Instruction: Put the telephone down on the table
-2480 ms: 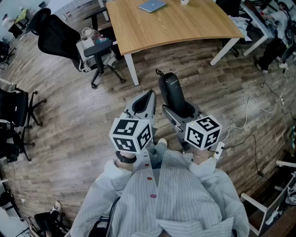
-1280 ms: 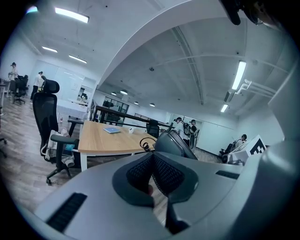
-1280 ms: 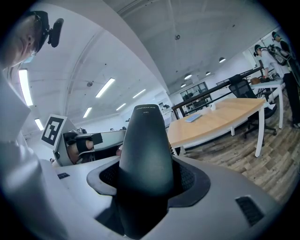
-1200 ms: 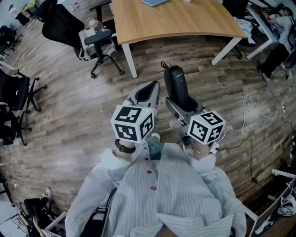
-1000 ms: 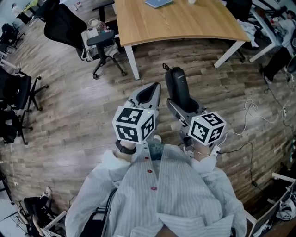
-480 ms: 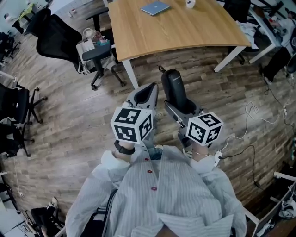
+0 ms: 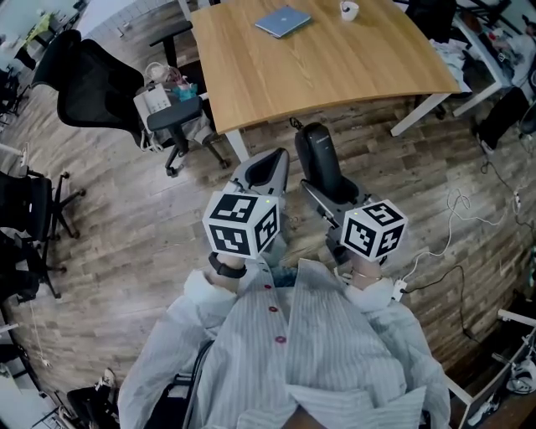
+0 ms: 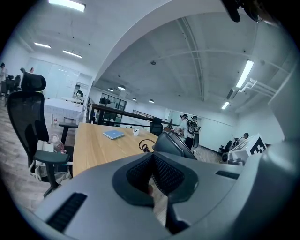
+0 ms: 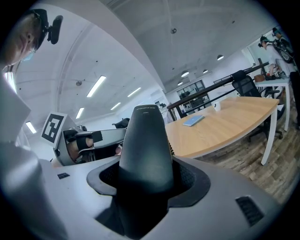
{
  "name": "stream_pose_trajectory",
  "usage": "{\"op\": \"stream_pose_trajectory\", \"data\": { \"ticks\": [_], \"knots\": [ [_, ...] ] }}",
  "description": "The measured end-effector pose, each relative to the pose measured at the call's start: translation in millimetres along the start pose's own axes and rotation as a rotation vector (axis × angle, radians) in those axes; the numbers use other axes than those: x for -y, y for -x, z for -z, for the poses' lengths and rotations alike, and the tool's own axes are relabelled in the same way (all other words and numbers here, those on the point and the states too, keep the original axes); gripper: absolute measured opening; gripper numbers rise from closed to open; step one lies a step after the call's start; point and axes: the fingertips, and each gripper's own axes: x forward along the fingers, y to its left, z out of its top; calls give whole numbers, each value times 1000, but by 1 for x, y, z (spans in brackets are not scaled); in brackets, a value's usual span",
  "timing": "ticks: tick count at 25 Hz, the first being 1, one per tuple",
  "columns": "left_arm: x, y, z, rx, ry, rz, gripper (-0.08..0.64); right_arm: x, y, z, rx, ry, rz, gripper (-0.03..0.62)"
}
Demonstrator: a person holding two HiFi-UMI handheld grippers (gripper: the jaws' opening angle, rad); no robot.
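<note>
Head view: right claw was clenched on the black cordless telephone handset. The handset was in the air over the wood-plank floor, just short of the near edge of the light wooden surface. It pointed at the surface, so I'd call this the carry, with the set-down not yet started. Left claw sat beside it, not touching. A blue flat notebook and a white cup lay at the far end, well away from the near part where the phone would likely land.

Left gripper view: pads closed on each other with nothing between them. It looked idle, probably parked alongside to stay out of the way. The handset showed to its right, with the surface beyond.

Right gripper view: jaws clamped the handset's lower body and the long upper end stuck out free. That low grip likely leaves room to lay the free end down first. The surface edge was ahead and to the right.
</note>
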Motion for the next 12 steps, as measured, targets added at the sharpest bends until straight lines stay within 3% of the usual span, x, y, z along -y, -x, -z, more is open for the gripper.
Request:
{"op": "stream_pose_trajectory", "data": {
  "ticks": [12],
  "knots": [
    [-57,-37,-32,25,-18,34,8,17,-66,-35,36,-16,23,290]
  ]
}}
